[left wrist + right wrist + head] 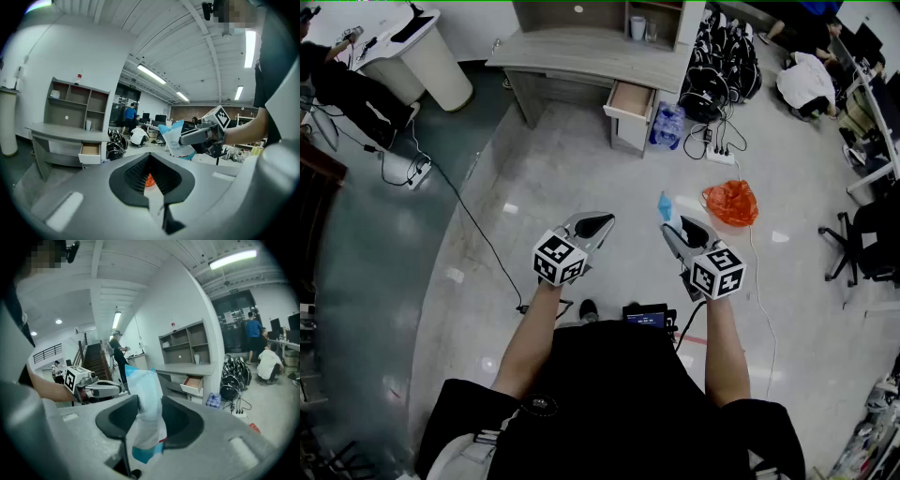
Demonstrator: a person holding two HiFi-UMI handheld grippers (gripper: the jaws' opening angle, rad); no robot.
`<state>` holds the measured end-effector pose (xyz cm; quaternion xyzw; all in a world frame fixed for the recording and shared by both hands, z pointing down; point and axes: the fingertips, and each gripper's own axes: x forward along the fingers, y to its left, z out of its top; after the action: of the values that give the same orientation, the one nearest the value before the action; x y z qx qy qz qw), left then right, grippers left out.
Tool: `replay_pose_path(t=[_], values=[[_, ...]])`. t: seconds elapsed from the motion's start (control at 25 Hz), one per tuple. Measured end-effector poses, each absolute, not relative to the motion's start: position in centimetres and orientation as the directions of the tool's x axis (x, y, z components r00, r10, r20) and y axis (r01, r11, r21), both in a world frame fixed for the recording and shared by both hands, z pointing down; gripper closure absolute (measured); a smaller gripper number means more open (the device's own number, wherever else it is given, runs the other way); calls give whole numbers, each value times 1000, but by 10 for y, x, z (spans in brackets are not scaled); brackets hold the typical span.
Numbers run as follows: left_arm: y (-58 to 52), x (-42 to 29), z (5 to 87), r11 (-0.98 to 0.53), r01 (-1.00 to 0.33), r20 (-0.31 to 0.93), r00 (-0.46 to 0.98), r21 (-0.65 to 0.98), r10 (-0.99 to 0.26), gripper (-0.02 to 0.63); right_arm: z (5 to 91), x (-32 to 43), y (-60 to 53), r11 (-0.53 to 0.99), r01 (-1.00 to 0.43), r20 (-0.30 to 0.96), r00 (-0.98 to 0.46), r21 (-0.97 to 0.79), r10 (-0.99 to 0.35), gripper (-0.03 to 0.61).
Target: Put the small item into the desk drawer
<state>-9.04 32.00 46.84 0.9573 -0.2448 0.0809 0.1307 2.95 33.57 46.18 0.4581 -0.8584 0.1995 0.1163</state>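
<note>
right gripper (679,228) clamped on small white-and-blue packet (665,206), pads pressing both sides, packet sticking out past the tips. left gripper (596,225) empty, jaws drawn together, only a thin slit between them. both held side by side, apart, above pale floor (581,178). desk (572,52) well ahead against the wall, its drawer (630,100) pulled open. packet well apart from drawer. orange bag (731,203) on floor near right gripper.
</note>
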Motion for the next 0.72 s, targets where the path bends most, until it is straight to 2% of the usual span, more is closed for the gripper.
replay_pose_path(t=[0.72], values=[[325,-91,468,-840,-502,219,860,204,-461,612,458,32,341,510,-821,348,-570,-256,-744,414]])
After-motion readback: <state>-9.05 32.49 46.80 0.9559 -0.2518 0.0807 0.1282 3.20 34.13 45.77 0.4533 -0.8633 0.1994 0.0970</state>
